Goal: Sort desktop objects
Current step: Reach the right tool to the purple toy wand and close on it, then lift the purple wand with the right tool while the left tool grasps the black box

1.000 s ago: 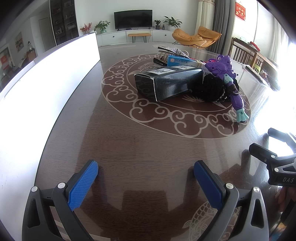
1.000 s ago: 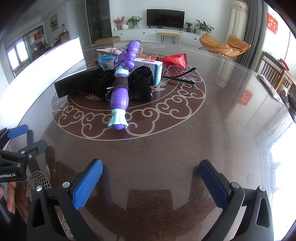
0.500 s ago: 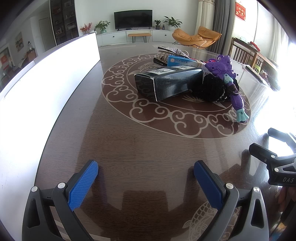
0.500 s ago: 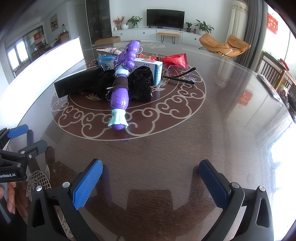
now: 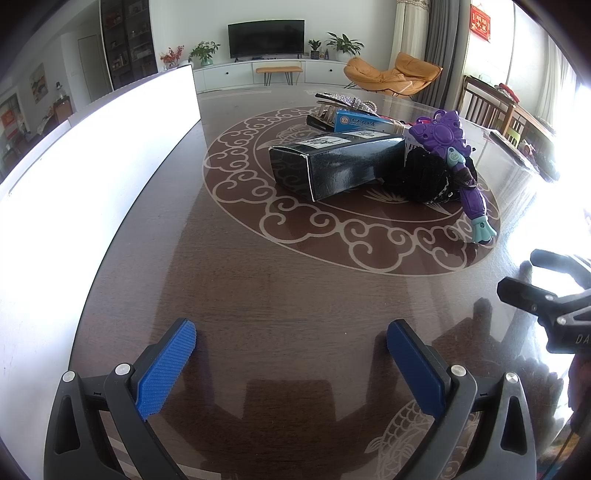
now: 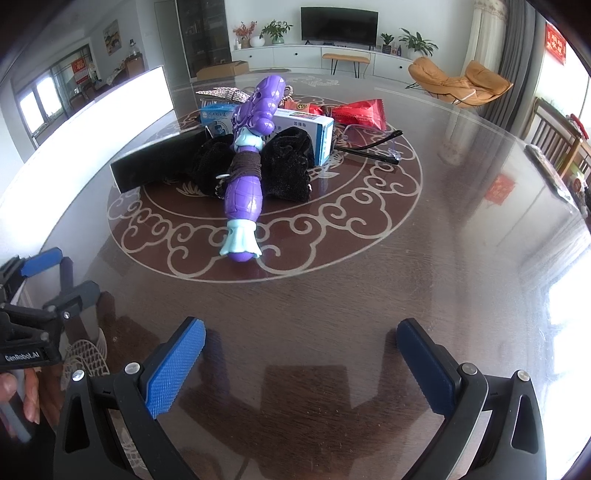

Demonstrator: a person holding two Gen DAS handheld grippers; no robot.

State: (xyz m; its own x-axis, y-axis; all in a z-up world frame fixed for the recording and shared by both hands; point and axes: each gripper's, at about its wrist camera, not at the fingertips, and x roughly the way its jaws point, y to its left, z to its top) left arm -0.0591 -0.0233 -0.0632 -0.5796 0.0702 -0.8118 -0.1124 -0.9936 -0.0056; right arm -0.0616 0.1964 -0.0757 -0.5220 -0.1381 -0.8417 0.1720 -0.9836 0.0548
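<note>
Left gripper (image 5: 291,345) and right gripper (image 6: 301,343) jaws spread, bare table (image 6: 461,266) ahead, clutter pile (image 6: 258,147) central

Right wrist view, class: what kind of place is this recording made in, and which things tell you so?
Most likely a home living and dining room: a television on a low white cabinet, an orange lounge chair, and a large patterned wooden table.

Toy (image 6: 245,177) atop cloth (image 6: 284,168), between carton (image 5: 336,162) and glasses (image 6: 369,146).
</note>
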